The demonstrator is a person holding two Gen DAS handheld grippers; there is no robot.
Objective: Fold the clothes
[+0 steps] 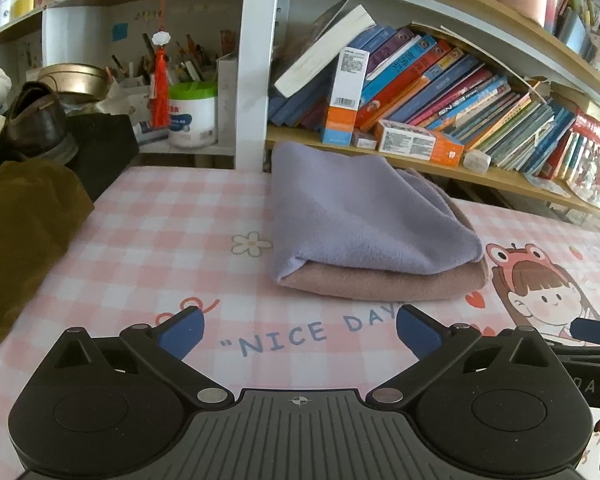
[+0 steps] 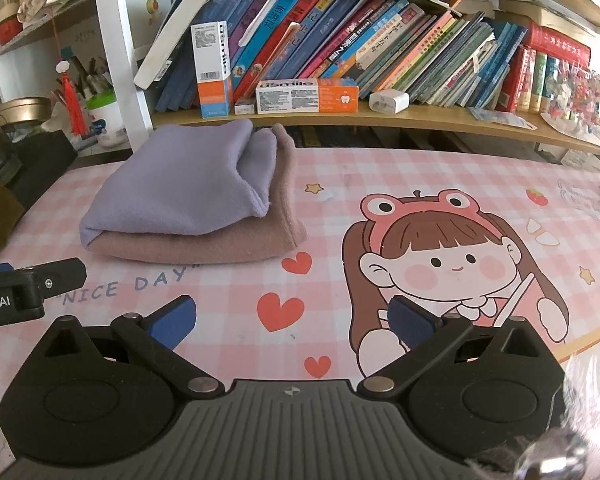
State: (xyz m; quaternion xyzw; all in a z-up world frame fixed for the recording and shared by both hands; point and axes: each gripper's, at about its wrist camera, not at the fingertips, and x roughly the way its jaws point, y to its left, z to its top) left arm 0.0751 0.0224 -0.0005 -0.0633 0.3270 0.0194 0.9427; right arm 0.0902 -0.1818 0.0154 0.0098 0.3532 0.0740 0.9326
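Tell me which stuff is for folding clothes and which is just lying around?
For the job: purple cloth, pink cloth, left tongs, right tongs.
Just lying around: books, toothpaste boxes, shoe, red tassel.

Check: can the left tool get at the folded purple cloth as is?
Probably yes. Left tool is open, with bare checked mat between it and the purple cloth, which lies atop the pink cloth.
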